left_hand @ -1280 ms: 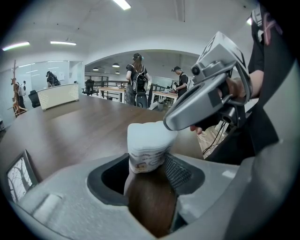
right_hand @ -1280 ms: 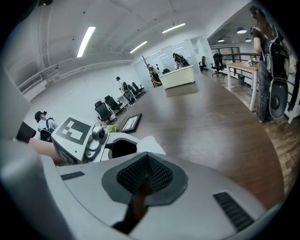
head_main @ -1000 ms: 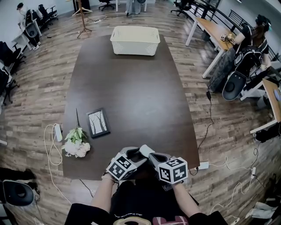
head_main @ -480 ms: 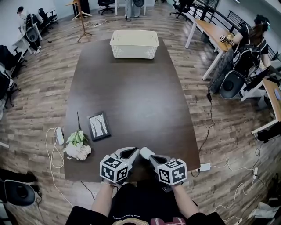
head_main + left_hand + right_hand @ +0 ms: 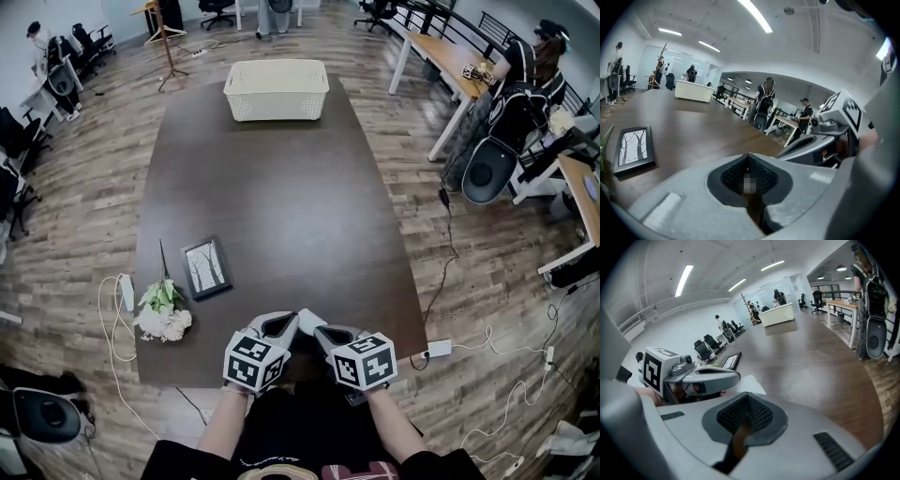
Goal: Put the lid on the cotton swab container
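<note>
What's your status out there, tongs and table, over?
Left tongs shut, empty; right tongs shut, empty, at near edge of table. No swab container or lid in view; basket far end, contents hidden. Picture frame, flowers at left, out of the way.

Basket (image 5: 276, 89) far; frame (image 5: 206, 268) (flowers (image 5: 161, 309) beside) near-left

Left gripper (image 5: 277, 324): jaws wide apart second ago, now closing fully, pads together, nothing between. Body swings from pointing 2 o'clock to nearer 1 o'clock. Head view shifts slightly; basket (image 5: 276, 89) slides toward 9 o'clock in frame.
</note>
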{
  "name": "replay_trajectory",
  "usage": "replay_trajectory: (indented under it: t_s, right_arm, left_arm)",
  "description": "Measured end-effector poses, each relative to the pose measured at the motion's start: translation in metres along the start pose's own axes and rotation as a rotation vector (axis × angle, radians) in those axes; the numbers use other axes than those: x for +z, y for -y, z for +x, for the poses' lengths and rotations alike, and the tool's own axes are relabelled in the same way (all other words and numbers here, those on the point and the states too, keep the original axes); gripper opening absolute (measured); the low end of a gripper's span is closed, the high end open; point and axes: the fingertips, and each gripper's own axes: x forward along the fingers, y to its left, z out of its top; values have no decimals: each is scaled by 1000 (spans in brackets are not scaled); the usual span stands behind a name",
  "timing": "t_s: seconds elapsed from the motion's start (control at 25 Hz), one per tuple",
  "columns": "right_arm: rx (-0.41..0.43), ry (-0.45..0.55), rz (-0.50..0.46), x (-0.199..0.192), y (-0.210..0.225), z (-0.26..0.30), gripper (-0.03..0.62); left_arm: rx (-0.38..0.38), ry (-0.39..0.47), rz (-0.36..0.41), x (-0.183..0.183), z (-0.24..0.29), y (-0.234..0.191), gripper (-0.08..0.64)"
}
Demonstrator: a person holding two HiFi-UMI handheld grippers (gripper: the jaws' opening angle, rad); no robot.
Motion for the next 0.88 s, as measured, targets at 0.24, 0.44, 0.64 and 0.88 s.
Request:
replay_trajectory:
  t_s: [0.24,0.44,0.64,0.88]
  right_arm:
    - [6,-4,-3,1,0,2,8]
    - [14,-8,2,0,0,2,8]
    - [36,-7,30,0,0,2,8]
    - [80,8,86,3,-7,-5,51]
  left_arm:
    - [81,-30,161,-2,3,1,8]
    - [55,-43,102,-2,4,0,8]
    - [72,1,42,0,2,-1,8]
    - [114,134,-51,22,-19,-9,9]
